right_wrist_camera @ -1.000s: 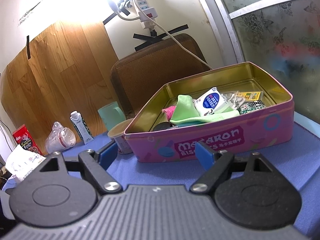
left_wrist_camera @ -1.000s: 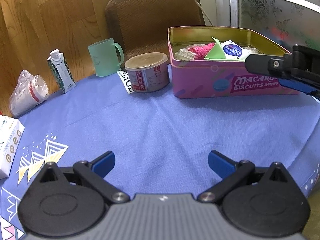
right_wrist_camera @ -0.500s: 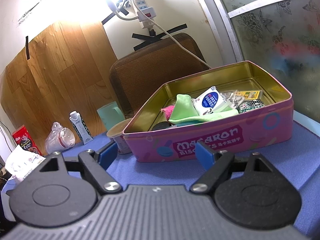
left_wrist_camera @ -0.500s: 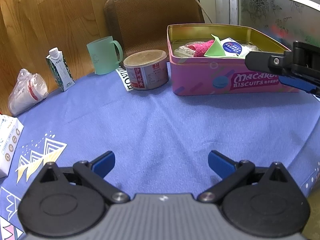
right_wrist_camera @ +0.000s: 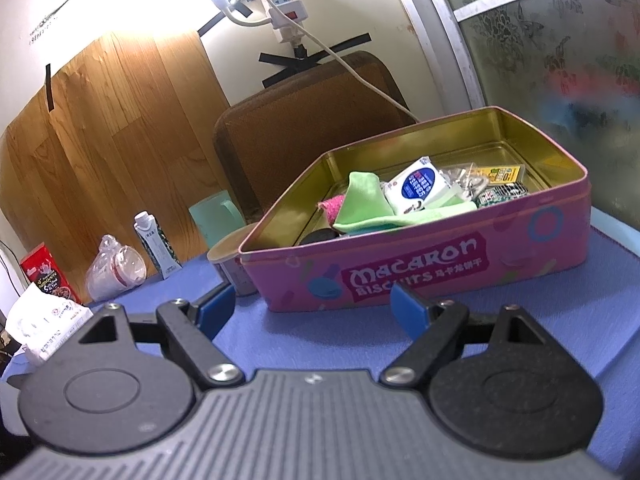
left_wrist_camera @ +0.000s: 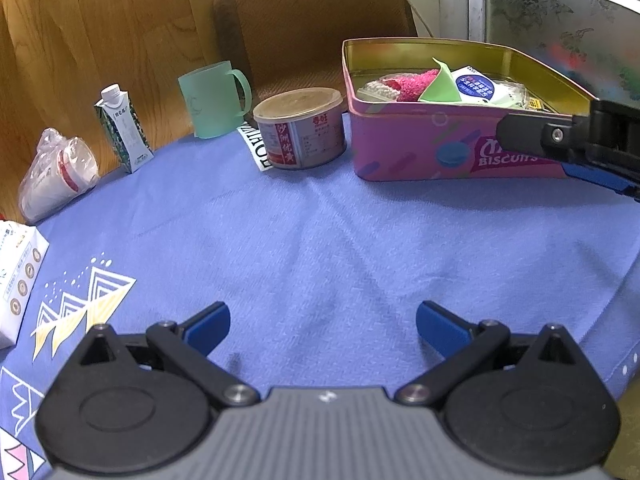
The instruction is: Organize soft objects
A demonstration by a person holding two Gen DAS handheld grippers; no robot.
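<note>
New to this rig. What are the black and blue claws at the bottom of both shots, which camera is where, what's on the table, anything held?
There is no robot here: a person carries a two-finger gripper in each hand, and each gripper has a fisheye camera looking out along its fingers. One picture is from the left gripper, the other from the right gripper. The right one also shows at the right edge of the left view, in front of the tin.

Both grippers are open and hold nothing; only blue tablecloth shows between the blue pads.

On the cloth stands a pink biscuit tin, lid off, holding a green cloth, something pink and fuzzy, a white packet and small wrapped items. Beside it are a round can, a green mug, a small carton and bagged cups.
</note>
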